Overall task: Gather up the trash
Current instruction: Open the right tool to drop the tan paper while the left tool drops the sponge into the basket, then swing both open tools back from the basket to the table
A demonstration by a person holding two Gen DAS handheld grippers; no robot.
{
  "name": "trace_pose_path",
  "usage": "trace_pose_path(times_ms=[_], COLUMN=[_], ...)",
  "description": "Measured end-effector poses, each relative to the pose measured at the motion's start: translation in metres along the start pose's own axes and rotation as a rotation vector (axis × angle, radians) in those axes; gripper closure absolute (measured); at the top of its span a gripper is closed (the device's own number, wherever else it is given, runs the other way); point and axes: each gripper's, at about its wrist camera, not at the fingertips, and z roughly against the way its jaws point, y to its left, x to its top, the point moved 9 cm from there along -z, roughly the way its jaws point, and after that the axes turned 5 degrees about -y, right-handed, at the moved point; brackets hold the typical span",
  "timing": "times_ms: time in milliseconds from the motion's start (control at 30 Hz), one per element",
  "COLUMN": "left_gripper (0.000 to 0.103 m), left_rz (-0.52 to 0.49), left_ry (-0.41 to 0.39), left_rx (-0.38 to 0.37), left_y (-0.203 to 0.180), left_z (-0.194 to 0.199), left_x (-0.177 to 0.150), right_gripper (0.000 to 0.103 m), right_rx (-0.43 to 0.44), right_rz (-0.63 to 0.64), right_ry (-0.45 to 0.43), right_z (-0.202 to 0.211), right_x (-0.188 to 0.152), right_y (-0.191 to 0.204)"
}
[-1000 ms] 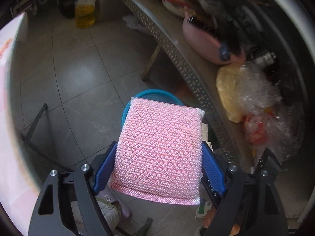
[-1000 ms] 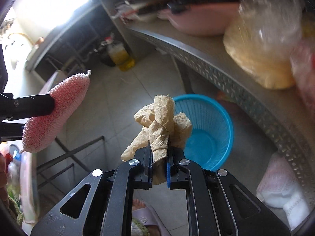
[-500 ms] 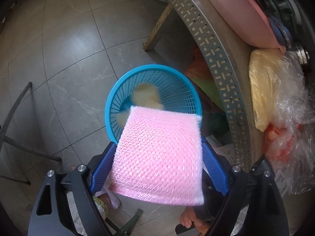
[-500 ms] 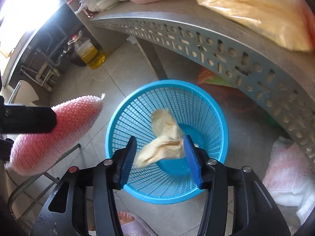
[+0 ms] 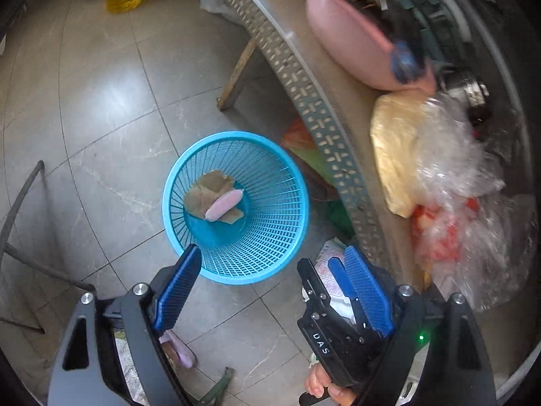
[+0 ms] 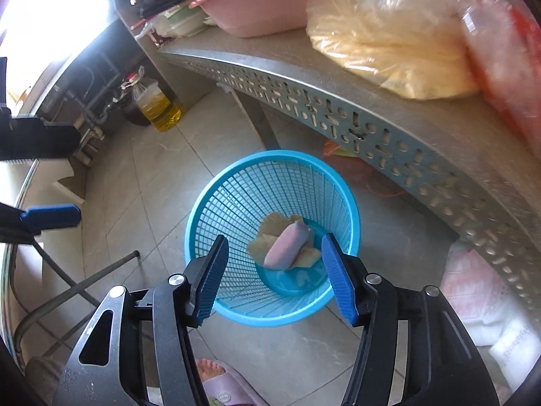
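Grey floor tiles (image 5: 111, 108) run under a cluttered worktop (image 6: 389, 128) with a perforated metal edge, and a blue mesh basket (image 5: 270, 253) stands on the floor just beside that edge. Inside the basket, at its bottom, lies a crumpled brown paper (image 5: 206, 193), and a pink scrubbing sponge (image 5: 225, 201) rests on top of it; the right wrist view shows the same pair, sponge (image 6: 287, 245) over paper (image 6: 267, 233). Both tools hang above the basket, pointing steeply down at it. The left gripper (image 5: 270, 291) has its blue fingers (image 5: 177, 287) spread wide with nothing between them, only the basket's near rim and bare floor seen through the gap. The right gripper (image 6: 274, 277) is opening, its fingers (image 6: 211, 277) apart and holding nothing; the trash seen between them lies far below in the basket. So both pieces appear to be delivered and released, and this round of collecting looks complete. What is left is harder to judge: beyond the basket, on the worktop, sit a pink basin (image 6: 257, 3), a yellowish bag (image 6: 382, 44) and a clear plastic bag with red contents (image 5: 449, 230), and under the worktop near the basket lie a reddish bag (image 6: 341, 159) and some white cloth or paper (image 6: 473, 291). Whether any of these counts as trash cannot be told. A bottle of yellow oil (image 6: 157, 101) stands well away from the basket.
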Motion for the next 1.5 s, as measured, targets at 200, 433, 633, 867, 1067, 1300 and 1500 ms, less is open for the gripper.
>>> trace_pose_path(times_ms=[200,433,633,867,1067,1300,1500], left_gripper=[0.019,0.018,0.019,0.018,0.018,0.006,0.006], left_rz=[-0.05,-0.03,0.042,0.043,0.095,0.226,0.353], left_ry=[-0.109,-0.285,-0.408,-0.517,-0.596,-0.737,-0.817], left_rx=[-0.038,-0.068,-0.1,-0.007,0.07,0.259,0.354], left_y=[-0.008,0.009,0.043,0.084,0.13,0.198,0.255], left_z=[0.057,0.138,0.207,0.276,0.325,0.377,0.413], left_x=[-0.013,-0.044,-0.087,-0.149,-0.209,-0.281,-0.33], right_gripper=[0.04,0.026,0.012,0.008,0.008,0.008,0.008], right_rx=[0.015,0.031,0.073,0.149,0.114,0.188,0.401], right_rz=[0.038,0.116,0.219,0.388,0.512,0.721,0.775], right_ry=[-0.037,-0.088,-0.163,-0.225,-0.28,-0.354,-0.292], right_z=[0.03,0.074,0.121,0.172,0.204,0.225,0.23], right_x=[0.0,0.005,0.012,0.003,-0.014,-0.039,-0.058], right_y=[0.011,0.035,0.07,0.13,0.178,0.244,0.299])
